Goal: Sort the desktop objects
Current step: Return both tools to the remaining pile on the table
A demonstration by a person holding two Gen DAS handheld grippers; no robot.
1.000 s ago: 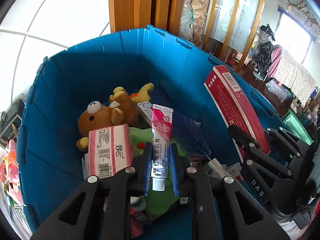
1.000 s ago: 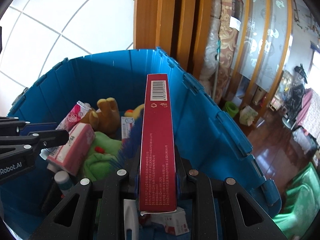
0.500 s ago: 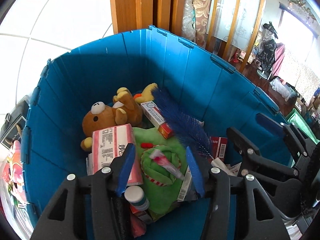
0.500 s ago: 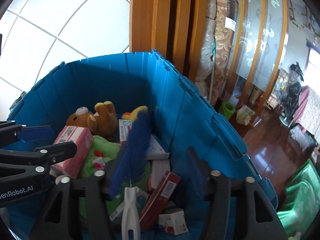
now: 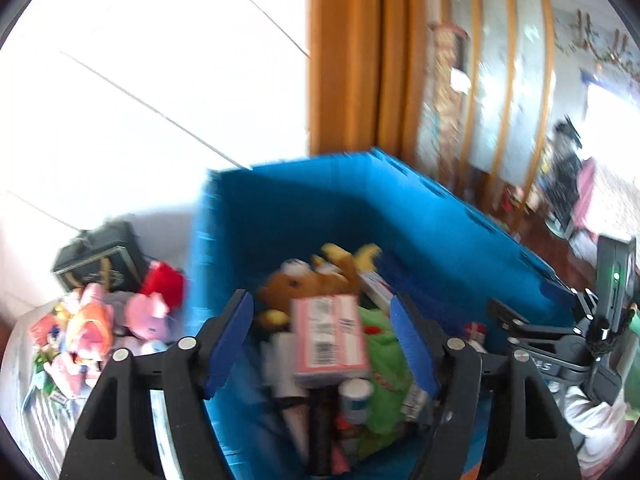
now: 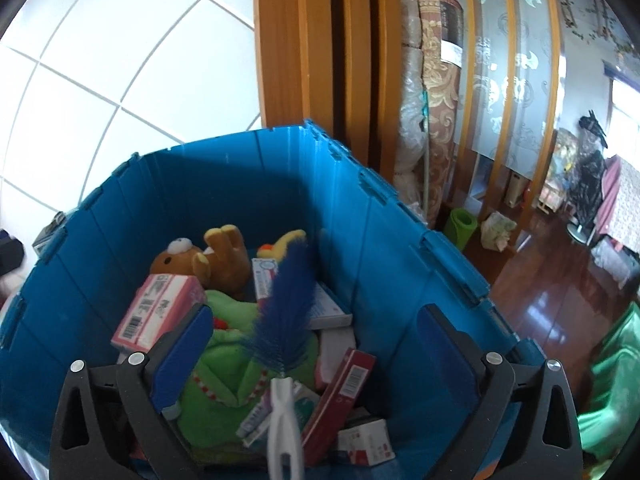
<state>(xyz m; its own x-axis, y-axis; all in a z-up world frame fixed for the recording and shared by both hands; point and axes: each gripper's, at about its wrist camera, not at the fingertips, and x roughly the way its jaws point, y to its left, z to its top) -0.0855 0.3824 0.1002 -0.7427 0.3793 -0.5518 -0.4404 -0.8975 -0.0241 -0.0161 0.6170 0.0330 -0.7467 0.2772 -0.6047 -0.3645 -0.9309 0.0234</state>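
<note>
A blue plastic crate (image 6: 400,264) holds sorted things: a brown teddy bear (image 6: 212,260), a pink box (image 6: 158,312), a green plush (image 6: 232,364), a blue bottle brush (image 6: 292,304) and a long red box (image 6: 340,396) lying in the heap. My right gripper (image 6: 316,352) hangs open and empty over the crate. My left gripper (image 5: 324,344) is open and empty above the crate's (image 5: 420,224) near left part, over the pink box (image 5: 330,340) and the bear (image 5: 308,280). The right gripper's body (image 5: 568,344) shows at the right of the left wrist view.
A heap of loose toys (image 5: 96,328) and a dark box (image 5: 100,260) lie left of the crate on the table. A white tiled wall (image 6: 100,60) and a wooden frame (image 6: 320,40) stand behind. The room floor (image 6: 540,300) drops away to the right.
Both grippers opened: the left let go of the tube and the right let go of the long red box, which now lie in the crate. The left gripper has since pulled back and swung left.
</note>
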